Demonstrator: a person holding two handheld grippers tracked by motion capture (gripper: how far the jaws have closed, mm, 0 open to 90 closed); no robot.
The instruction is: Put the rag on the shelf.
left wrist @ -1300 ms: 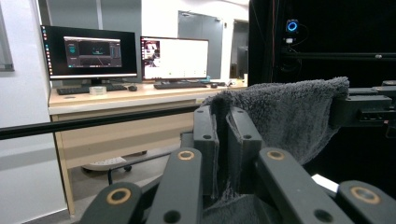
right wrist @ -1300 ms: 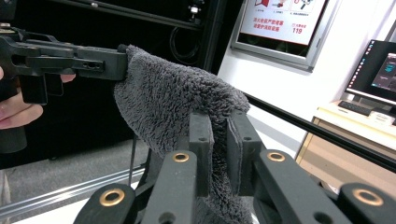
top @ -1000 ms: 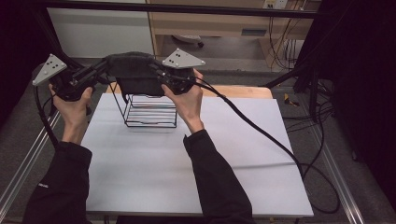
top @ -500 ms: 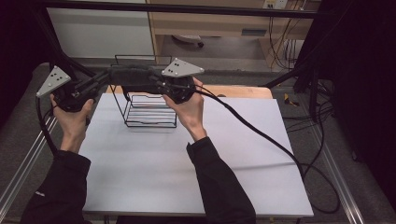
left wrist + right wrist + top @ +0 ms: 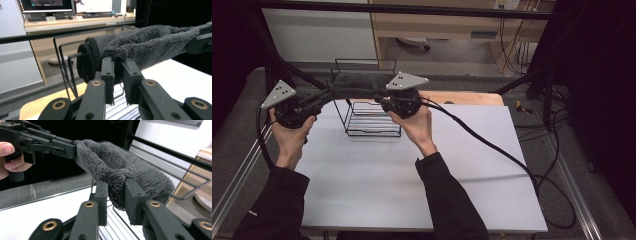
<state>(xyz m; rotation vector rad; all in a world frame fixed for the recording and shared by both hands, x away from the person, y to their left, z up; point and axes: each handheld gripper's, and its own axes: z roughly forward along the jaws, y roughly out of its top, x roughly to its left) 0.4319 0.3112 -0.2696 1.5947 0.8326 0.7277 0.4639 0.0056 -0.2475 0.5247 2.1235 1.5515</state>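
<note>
**Grey towel stretched between my two grippers above the wire rack**

I hold a gripper in each hand, and both have a bite of the same dark grey fleecy towel (image 5: 354,86). My left gripper (image 5: 118,72) has its jaws drawn nearly together, with one end of the towel pinched between them; the cloth bulges out above the tips. My right gripper (image 5: 116,195) stands the same way, jaws narrowed onto a thick fold at the other end of the towel, the pile squeezed between the pads.

Taking the black wire rack (image 5: 371,119) as my landmark: the towel hangs in the air over the rack's top, spanning it from side to side, sagging a little in the middle. Part of it lies against the rack's tall back frame; in the left gripper view a loop of the cloth sits right at those upright wires. My left gripper is just beyond the rack's left side, my right gripper just at its right upper corner. The rack itself stands on the white table (image 5: 377,190), toward its far edge.
</note>
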